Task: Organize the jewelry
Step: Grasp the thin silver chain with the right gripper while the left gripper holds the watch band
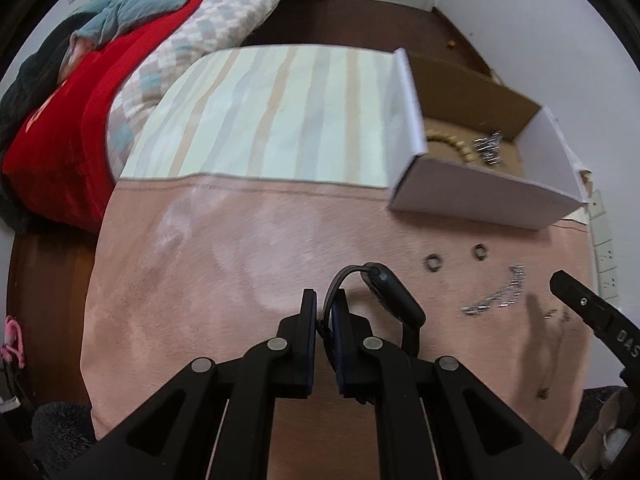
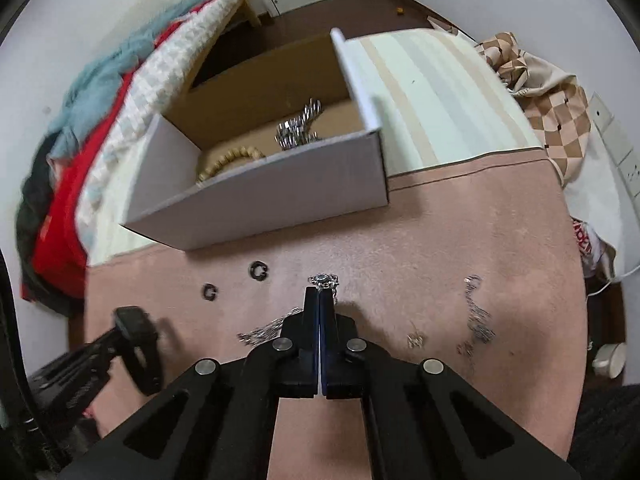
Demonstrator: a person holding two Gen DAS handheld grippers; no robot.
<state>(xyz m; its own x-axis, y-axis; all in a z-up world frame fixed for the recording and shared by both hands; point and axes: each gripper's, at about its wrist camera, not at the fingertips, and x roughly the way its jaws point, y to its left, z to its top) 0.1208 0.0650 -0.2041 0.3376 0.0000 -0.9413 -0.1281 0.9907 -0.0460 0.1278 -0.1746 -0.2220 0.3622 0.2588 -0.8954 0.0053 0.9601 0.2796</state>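
My left gripper (image 1: 324,300) is shut on the strap of a black smartwatch (image 1: 394,294), held just above the pink cloth (image 1: 224,264); the watch also shows in the right wrist view (image 2: 134,326). My right gripper (image 2: 321,294) is shut on a silver chain (image 2: 323,281) that trails over the cloth (image 2: 440,240). The open white cardboard box (image 2: 260,208) holds a bead bracelet (image 2: 228,162) and a silver chain (image 2: 298,130). Two dark rings (image 2: 259,270) (image 2: 210,291) lie in front of the box. A thin dark necklace (image 2: 478,316) lies to the right.
The box (image 1: 480,196) sits at the far edge of the pink cloth on a striped sheet (image 1: 272,112). A bed with red and teal clothes (image 1: 80,92) is at the left. A checkered bag (image 2: 556,116) is at the right. Wall sockets (image 1: 604,248) are nearby.
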